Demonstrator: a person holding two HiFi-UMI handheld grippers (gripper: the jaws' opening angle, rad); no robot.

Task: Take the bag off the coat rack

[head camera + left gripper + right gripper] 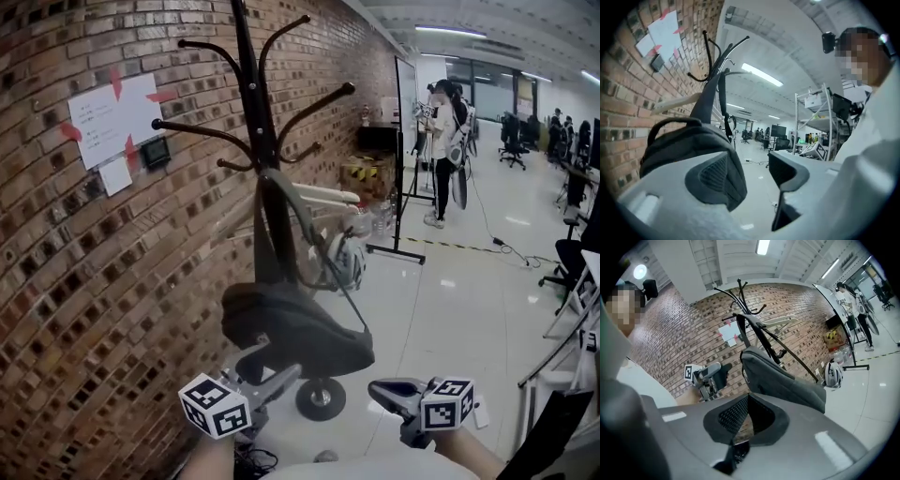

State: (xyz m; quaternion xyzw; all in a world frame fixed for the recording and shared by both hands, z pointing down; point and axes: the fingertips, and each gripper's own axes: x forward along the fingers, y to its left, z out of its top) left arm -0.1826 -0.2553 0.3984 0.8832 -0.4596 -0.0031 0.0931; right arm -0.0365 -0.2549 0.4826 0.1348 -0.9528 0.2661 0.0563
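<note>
Your left gripper (272, 368) gapes empty just under the bag (291, 323), which hangs on the rack (251, 112) (beside the brick wall (94, 272)); your right gripper (382, 392) is clenched on nothing.

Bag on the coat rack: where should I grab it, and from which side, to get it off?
Probably the strap just above the bag, reached from below with the open left tool. It hangs over an upturned arm of the coat rack, so it needs lifting up and off.
</note>
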